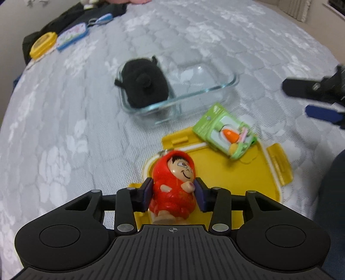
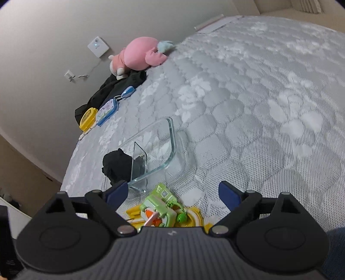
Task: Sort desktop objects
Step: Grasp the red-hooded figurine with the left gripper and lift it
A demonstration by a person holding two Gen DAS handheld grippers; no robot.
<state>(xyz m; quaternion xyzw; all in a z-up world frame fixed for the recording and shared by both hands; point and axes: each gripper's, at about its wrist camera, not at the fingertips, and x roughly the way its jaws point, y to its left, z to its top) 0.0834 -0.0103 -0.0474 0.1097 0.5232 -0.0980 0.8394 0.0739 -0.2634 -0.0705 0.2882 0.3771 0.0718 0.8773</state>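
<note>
My left gripper (image 1: pixel 174 193) is shut on a red-hooded doll figure (image 1: pixel 174 183), held just above a yellow lid (image 1: pixel 215 172). A green toy packet (image 1: pixel 226 133) with an orange piece lies on the lid's far corner. Beyond stands a clear glass container (image 1: pixel 215 86) with two compartments; a black pouch (image 1: pixel 142 86) fills its left one, the right one is bare. My right gripper (image 2: pixel 173 193) is open above the green toy packet (image 2: pixel 160 206) and the yellow lid (image 2: pixel 194 215), and it shows at the right edge of the left wrist view (image 1: pixel 310 101).
Everything lies on a grey quilted mattress (image 2: pixel 258 107). At its far left edge are a yellow tin (image 1: pixel 43 44), a blue-rimmed case (image 1: pixel 72 37), a blue keyring tag (image 1: pixel 103 19) and black cloth (image 2: pixel 112 90). A pink plush toy (image 2: pixel 140 53) sits by the wall.
</note>
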